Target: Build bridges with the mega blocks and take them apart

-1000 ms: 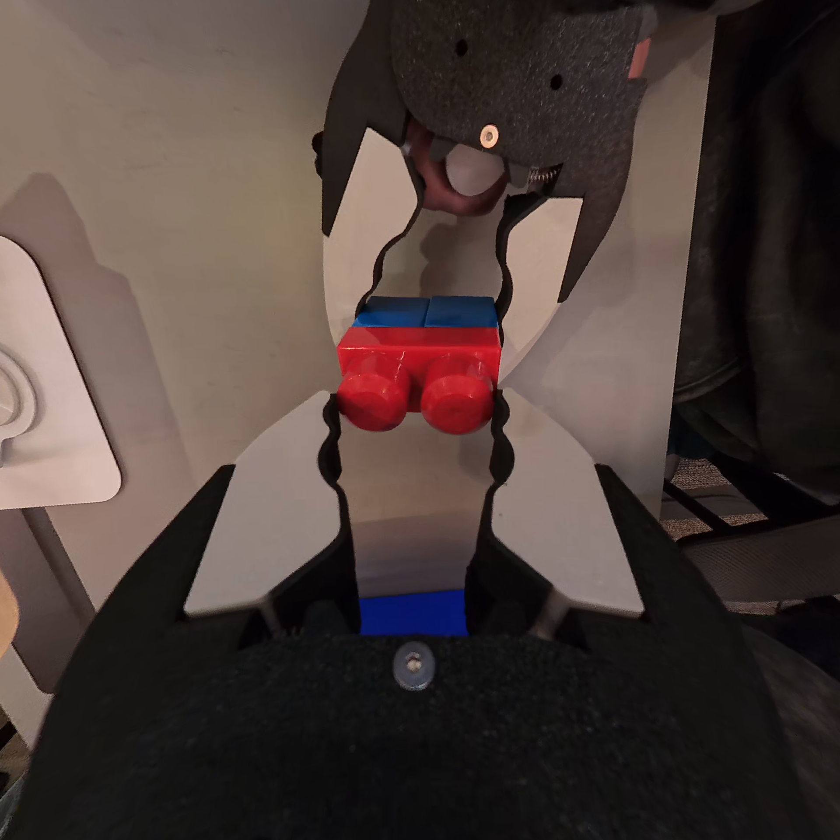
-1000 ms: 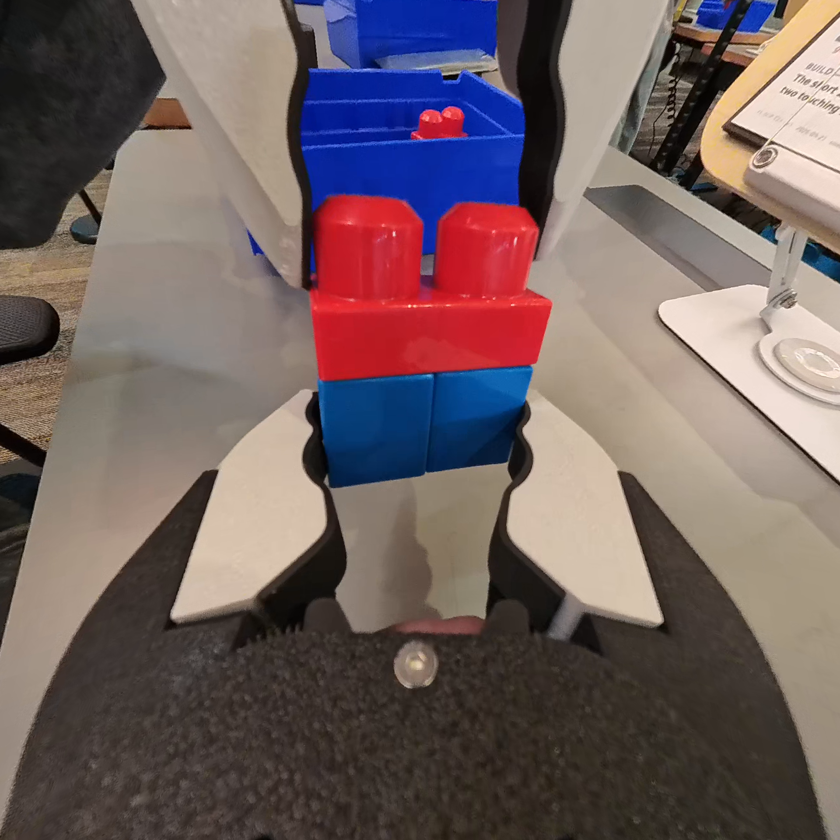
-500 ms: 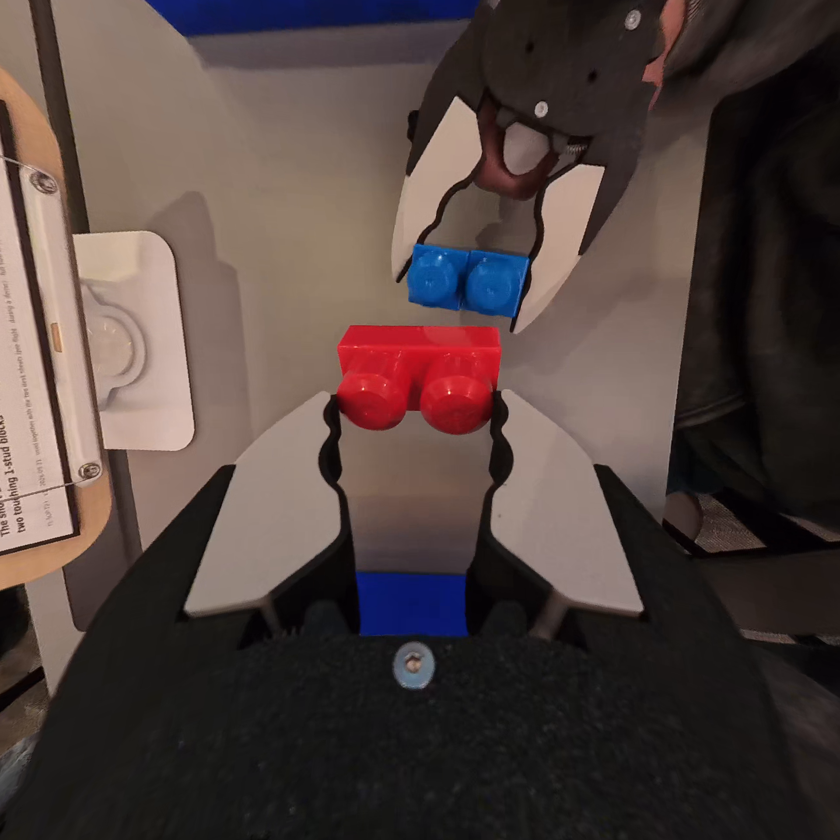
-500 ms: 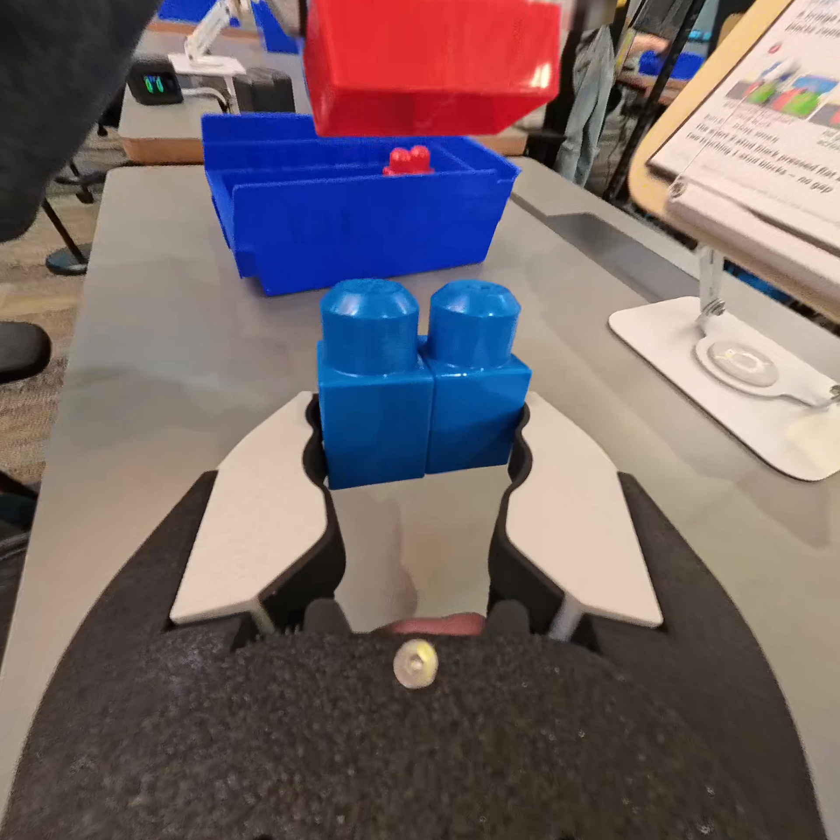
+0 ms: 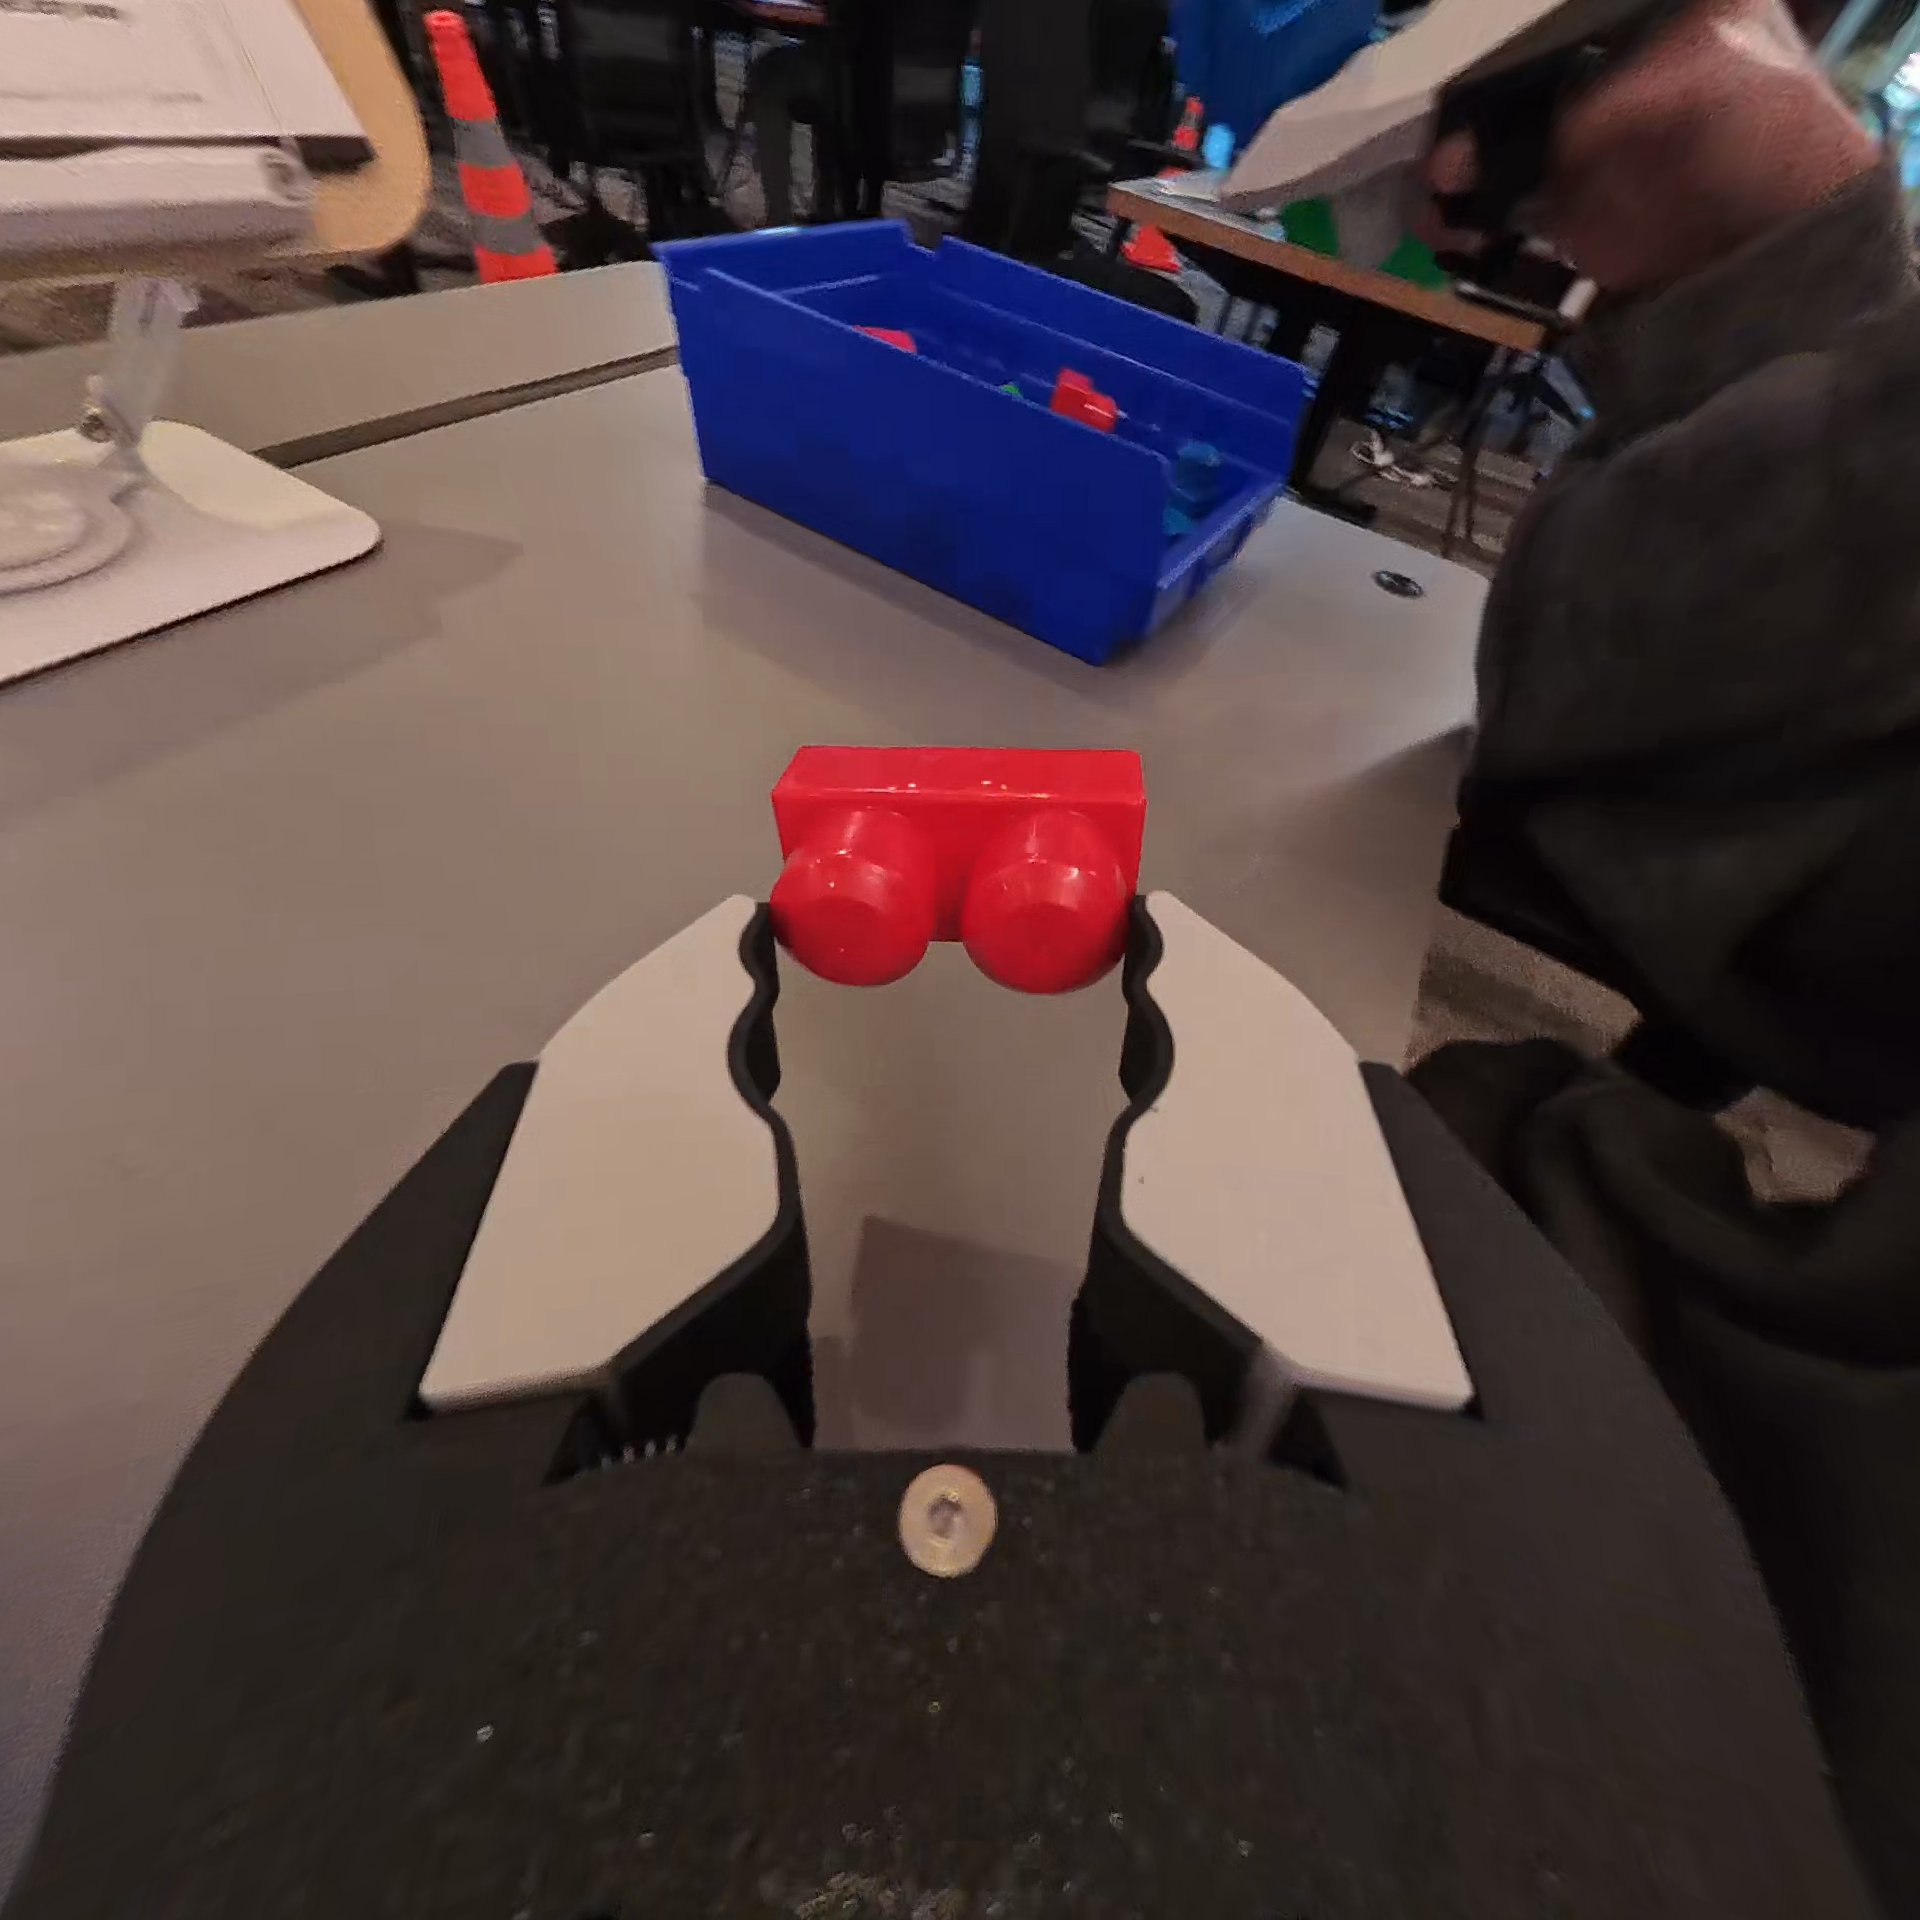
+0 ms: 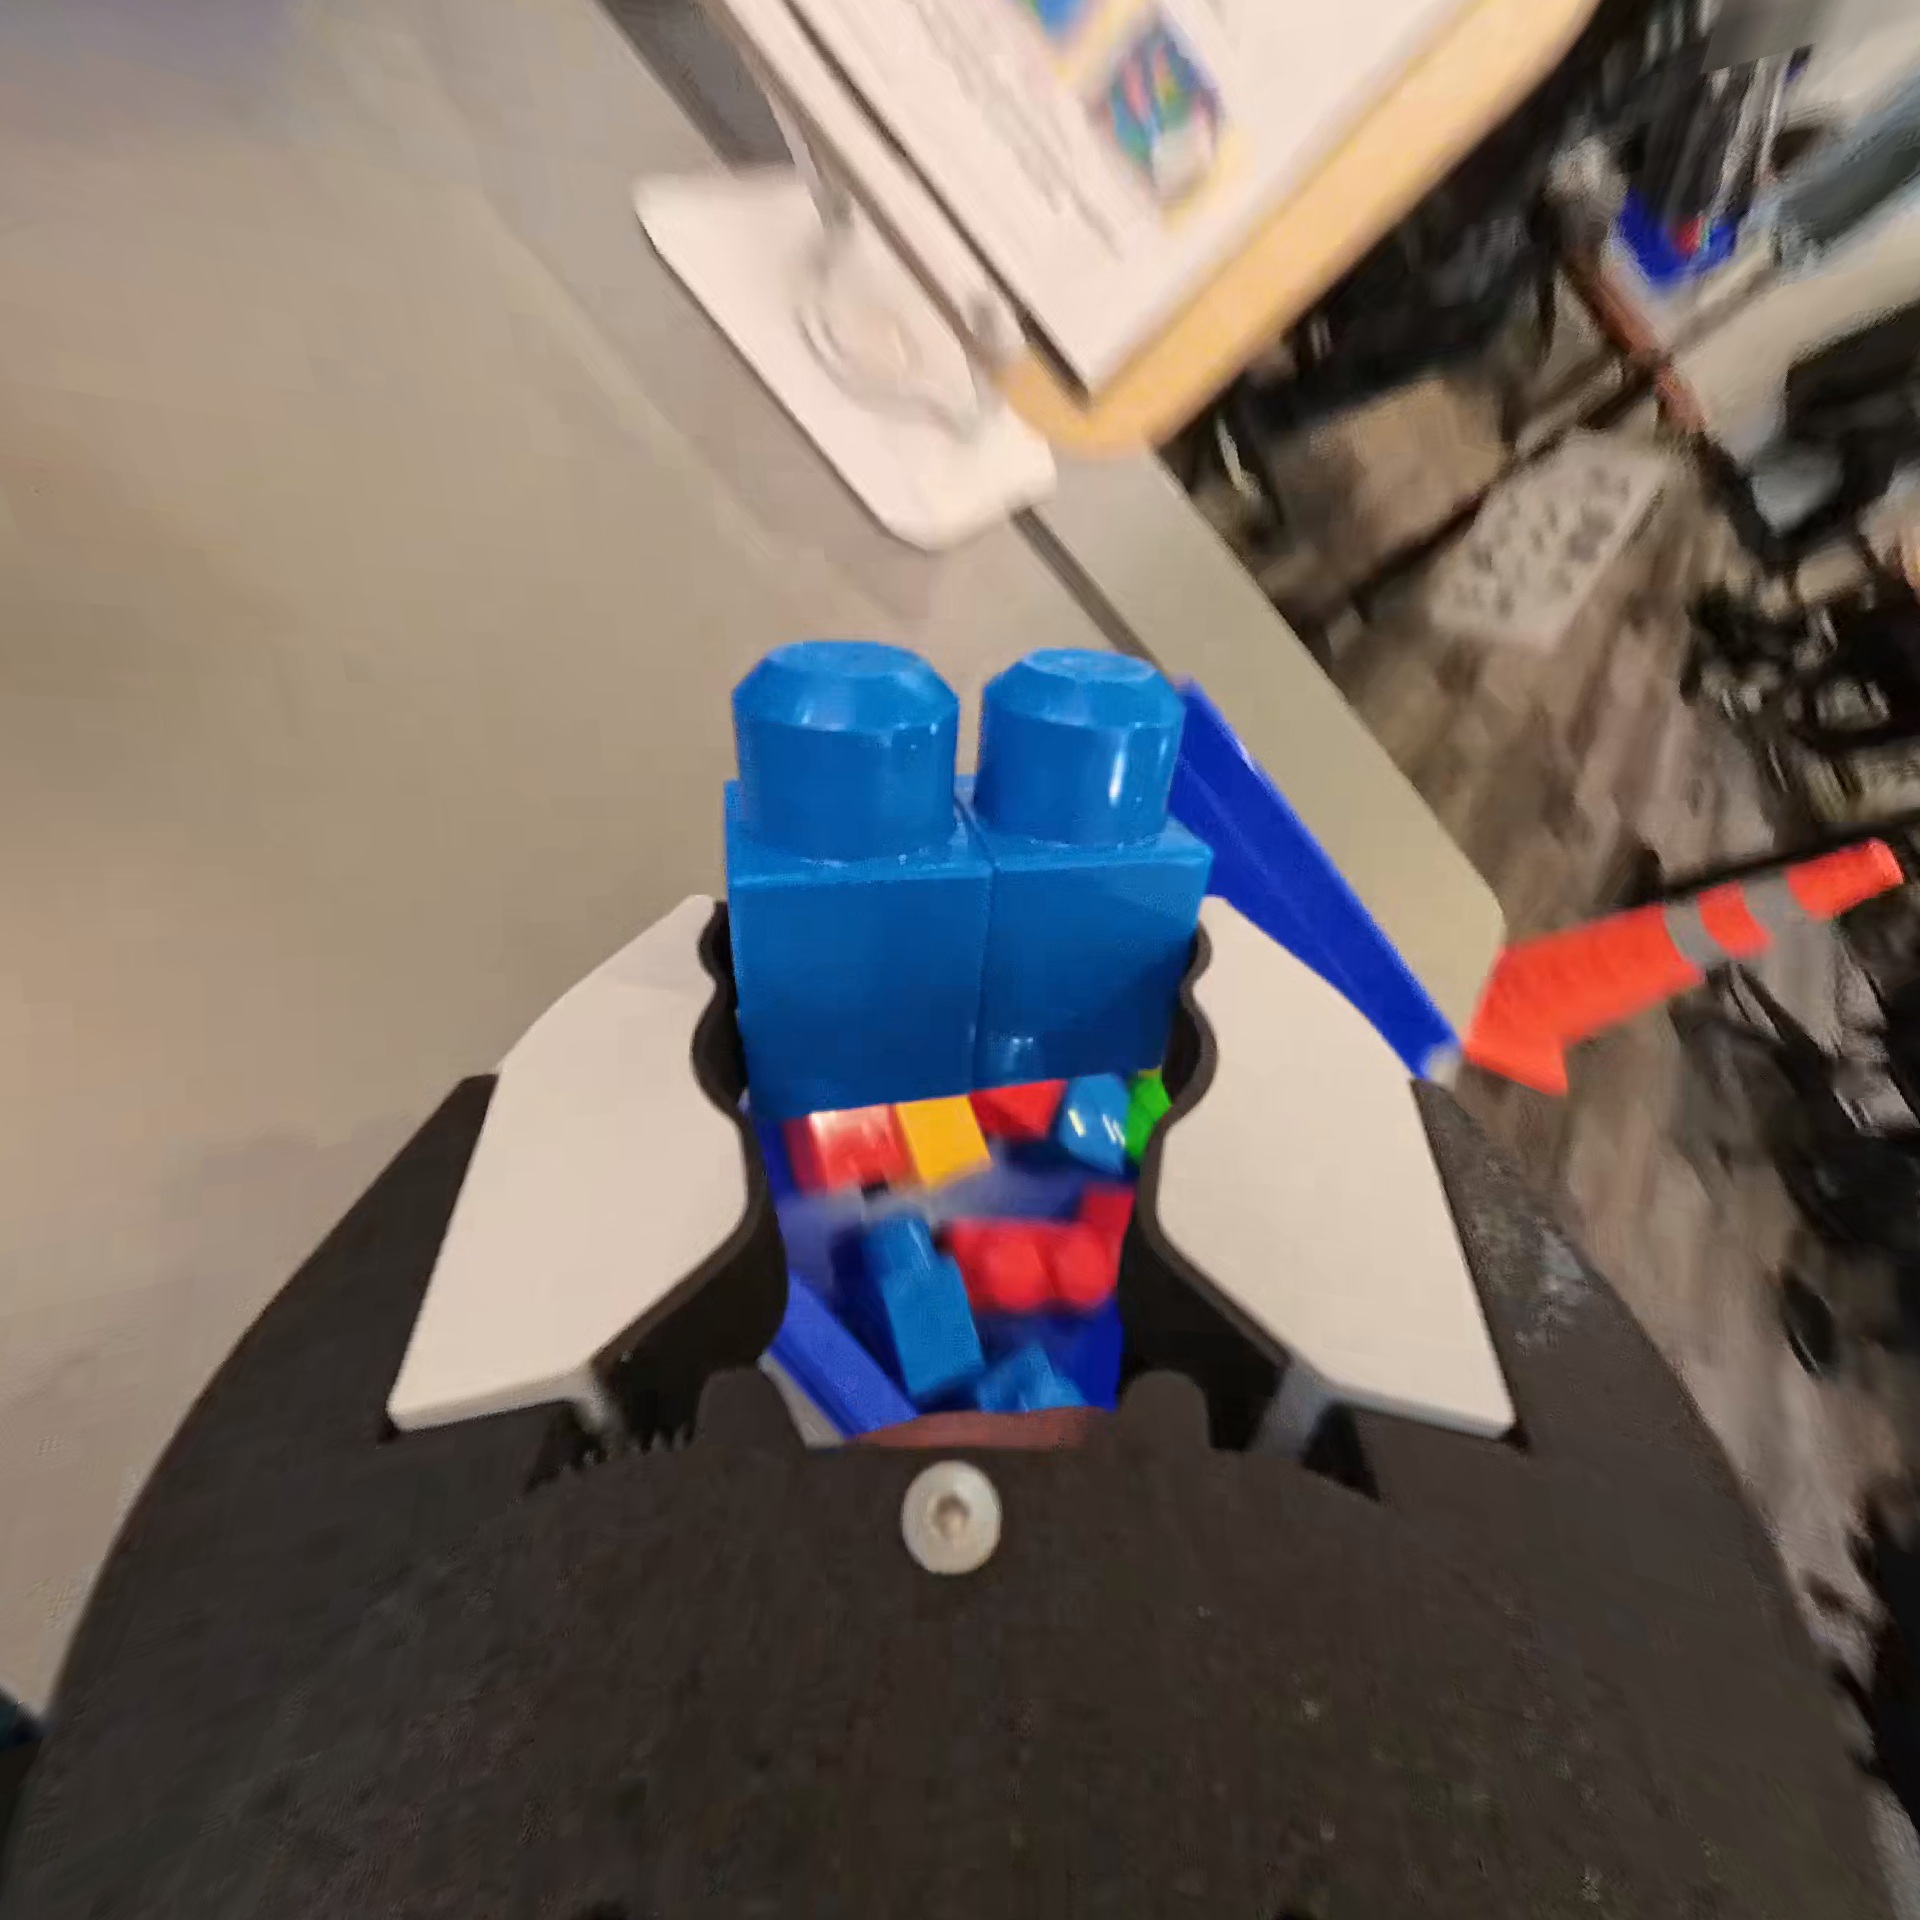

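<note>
Fingers of the left gripper (image 5: pixel 951 914) clamp a red block (image 5: pixel 956 831); the right gripper (image 6: pixel 956 997) clamps two blue blocks (image 6: pixel 961 904) above a blue bin (image 6: pixel 1299 883).

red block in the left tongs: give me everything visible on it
The glossy red plastic two-stud block is a short rectangular brick with two rounded studs side by side. It lies tipped over, studs pointing back at the camera. The left tongs are shut on it, tips pinching the studs from either side. It hangs above the grey table, touching nothing else.

The printed sheet (image 6: pixel 997 135) on the stand is too blurred to read.
</note>
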`<state>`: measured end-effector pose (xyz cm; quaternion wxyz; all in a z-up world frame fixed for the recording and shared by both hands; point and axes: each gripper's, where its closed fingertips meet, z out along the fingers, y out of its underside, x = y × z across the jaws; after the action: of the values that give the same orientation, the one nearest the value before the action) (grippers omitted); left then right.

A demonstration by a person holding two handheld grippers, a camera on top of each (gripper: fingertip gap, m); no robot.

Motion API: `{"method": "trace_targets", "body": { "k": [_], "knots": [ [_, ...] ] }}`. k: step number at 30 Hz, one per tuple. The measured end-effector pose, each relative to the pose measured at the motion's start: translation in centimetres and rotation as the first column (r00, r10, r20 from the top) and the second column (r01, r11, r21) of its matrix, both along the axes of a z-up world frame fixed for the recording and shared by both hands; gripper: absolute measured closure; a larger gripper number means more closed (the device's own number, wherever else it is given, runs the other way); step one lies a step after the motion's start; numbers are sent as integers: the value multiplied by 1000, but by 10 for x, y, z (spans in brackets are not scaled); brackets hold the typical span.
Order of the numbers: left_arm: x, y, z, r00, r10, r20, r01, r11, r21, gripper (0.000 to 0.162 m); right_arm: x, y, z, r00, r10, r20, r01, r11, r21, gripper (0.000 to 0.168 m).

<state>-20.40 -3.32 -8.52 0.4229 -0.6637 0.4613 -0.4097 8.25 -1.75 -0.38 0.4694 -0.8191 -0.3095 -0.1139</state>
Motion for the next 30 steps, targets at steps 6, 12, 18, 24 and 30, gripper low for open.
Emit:
{"method": "trace_targets", "body": {
  "k": [6, 12, 18, 24, 30],
  "knots": [
    [-3, -13, 22, 996, -41, 74, 38, 998, 42, 98, 89, 25, -55, 981, -189, 49, 196, 945, -261, 88],
    [7, -19, 4, 996, -90, -15, 91, 993, 70, 98, 153, 70, -126, 941, -180, 288, 323, 737, -594, 88],
    [11, -24, -10, 989, -112, -99, 123, 986, 117, 98, 170, 87, -147, 923, -113, 367, 351, 639, -685, 87],
    [2, -15, -7, 994, -73, -83, 81, 991, 104, 98, 160, 79, -89, 929, -218, 300, 351, 775, -525, 79],
    [0, -13, -9, 993, -74, -89, 81, 993, 81, 98, -40, 15, 7, 891, 239, -386, -232, 971, 66, 93]
  ]
}}
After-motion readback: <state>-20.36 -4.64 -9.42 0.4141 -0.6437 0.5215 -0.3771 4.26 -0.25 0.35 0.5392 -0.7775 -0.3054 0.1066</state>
